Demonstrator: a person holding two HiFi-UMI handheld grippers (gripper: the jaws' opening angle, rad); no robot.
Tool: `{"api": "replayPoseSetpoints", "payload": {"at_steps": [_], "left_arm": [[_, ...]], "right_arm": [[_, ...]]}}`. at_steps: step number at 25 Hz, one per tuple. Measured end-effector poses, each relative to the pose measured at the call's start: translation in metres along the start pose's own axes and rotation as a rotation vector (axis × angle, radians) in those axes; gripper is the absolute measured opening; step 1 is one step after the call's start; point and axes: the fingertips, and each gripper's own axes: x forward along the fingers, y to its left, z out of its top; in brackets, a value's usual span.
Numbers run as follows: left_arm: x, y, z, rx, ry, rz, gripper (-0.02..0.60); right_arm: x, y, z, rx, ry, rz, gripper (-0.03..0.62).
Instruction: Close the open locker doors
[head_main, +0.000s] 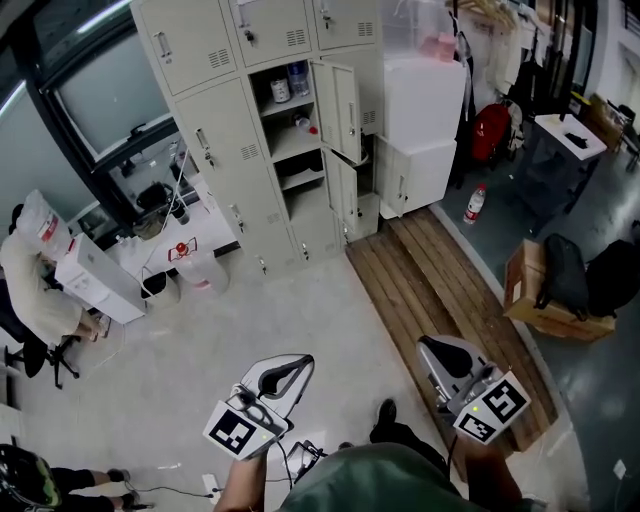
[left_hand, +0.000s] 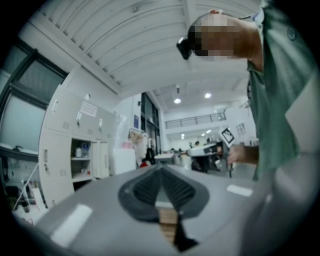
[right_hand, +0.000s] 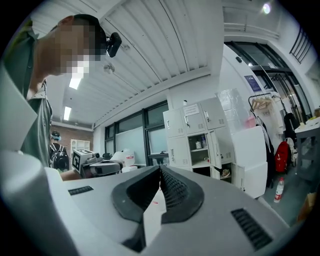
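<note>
A bank of beige lockers (head_main: 250, 120) stands far ahead of me. In its middle column an upper door (head_main: 338, 98) and a lower door (head_main: 344, 192) hang open, showing shelves with bottles (head_main: 290, 82). Another low door (head_main: 392, 180) stands ajar further right. My left gripper (head_main: 284, 367) and right gripper (head_main: 446, 352) are held low over the floor, well short of the lockers, both shut with nothing in them. The lockers (left_hand: 75, 155) appear at the left of the left gripper view, beyond the left gripper (left_hand: 161, 171). The lockers (right_hand: 197, 140) show at centre right past the right gripper (right_hand: 160, 171).
Wooden planking (head_main: 430, 285) runs from the lockers toward my right side. A cardboard box with a black bag (head_main: 560, 290) sits at the right, with a bottle (head_main: 475, 205) and a red extinguisher (head_main: 490, 130) beyond. A seated person (head_main: 30, 285), a white desk (head_main: 150, 255) and a water jug (head_main: 205, 272) are at the left.
</note>
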Motion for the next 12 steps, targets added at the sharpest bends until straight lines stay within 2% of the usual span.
{"api": "replayPoseSetpoints", "payload": {"at_steps": [12], "left_arm": [[0.085,0.046,-0.006,0.0,0.023,0.078,-0.003]], "right_arm": [[0.043,-0.098,0.014,0.01,-0.003,0.092,0.006]]}}
